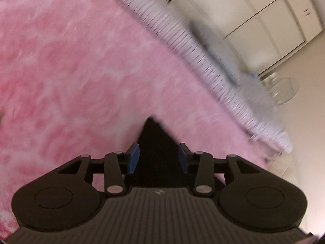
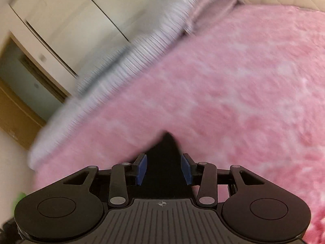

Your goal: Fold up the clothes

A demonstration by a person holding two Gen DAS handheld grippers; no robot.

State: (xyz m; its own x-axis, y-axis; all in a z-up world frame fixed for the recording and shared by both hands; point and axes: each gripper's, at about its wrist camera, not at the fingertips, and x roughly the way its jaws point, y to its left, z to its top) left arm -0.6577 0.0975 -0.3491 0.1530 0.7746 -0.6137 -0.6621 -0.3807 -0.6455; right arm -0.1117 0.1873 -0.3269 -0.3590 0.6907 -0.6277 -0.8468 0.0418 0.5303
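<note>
A black garment (image 1: 156,140) fills the gap between the blue pads of my left gripper (image 1: 158,158) and rises to a point in front of them. The same black cloth (image 2: 165,158) sits between the pads of my right gripper (image 2: 165,169). Both grippers' jaws stand partly apart with the cloth between them; whether the pads press on it is hidden. Both views are blurred by motion. A fluffy pink blanket (image 1: 81,71) lies under and beyond both grippers, and it also shows in the right wrist view (image 2: 233,91).
A white ribbed cover (image 1: 182,44) runs along the bed's edge, also seen in the right wrist view (image 2: 126,61). White wardrobe doors (image 1: 264,20) stand beyond. A round glass table (image 1: 284,89) is on the floor. A brown door (image 2: 16,109) is at the left.
</note>
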